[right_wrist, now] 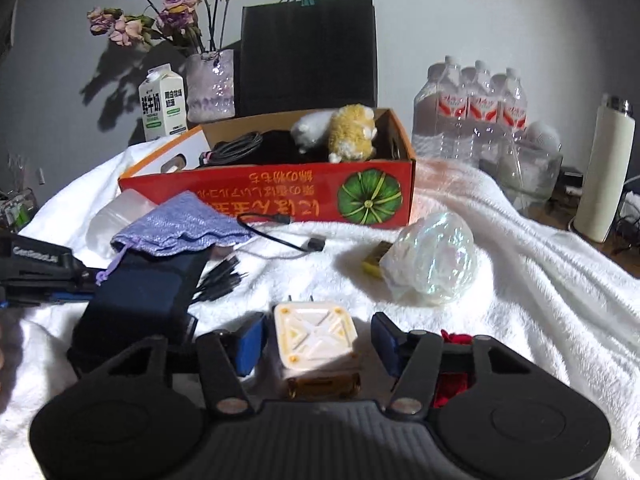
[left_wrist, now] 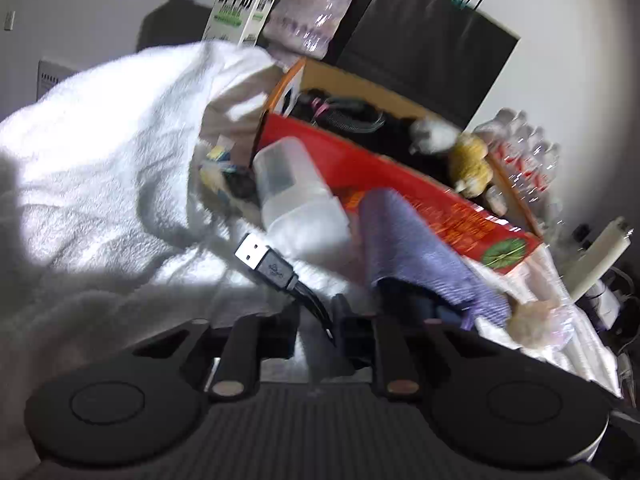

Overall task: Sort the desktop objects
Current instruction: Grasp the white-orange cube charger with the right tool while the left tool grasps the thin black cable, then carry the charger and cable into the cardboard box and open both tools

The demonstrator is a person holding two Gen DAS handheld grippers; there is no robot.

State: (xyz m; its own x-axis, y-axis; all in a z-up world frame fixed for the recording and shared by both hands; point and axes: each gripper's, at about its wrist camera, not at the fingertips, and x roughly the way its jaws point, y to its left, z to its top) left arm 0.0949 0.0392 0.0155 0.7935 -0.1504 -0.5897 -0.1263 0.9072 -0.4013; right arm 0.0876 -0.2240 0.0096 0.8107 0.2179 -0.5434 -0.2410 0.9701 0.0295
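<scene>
In the left wrist view, my left gripper (left_wrist: pixel 316 316) is shut on a black USB cable (left_wrist: pixel 276 270) whose silver plug sticks up past the fingers. In the right wrist view, my right gripper (right_wrist: pixel 318 322) stands open around a cream cube charger (right_wrist: pixel 314 336), with a small gap at each blue pad. The red cardboard box (right_wrist: pixel 280 196) with a pumpkin picture holds cables and a yellow plush toy (right_wrist: pixel 352 132). In front of it lie a purple knitted pouch (right_wrist: pixel 180 224), a dark blue case (right_wrist: pixel 144 300) and a shiny plastic bag (right_wrist: pixel 432 260).
A white fluffy blanket (right_wrist: pixel 520 280) covers the desk. Behind the box stand a milk carton (right_wrist: pixel 164 104), a vase of dried flowers (right_wrist: pixel 210 84) and a black paper bag (right_wrist: pixel 308 52). Water bottles (right_wrist: pixel 472 112) and a white flask (right_wrist: pixel 604 172) stand at the right.
</scene>
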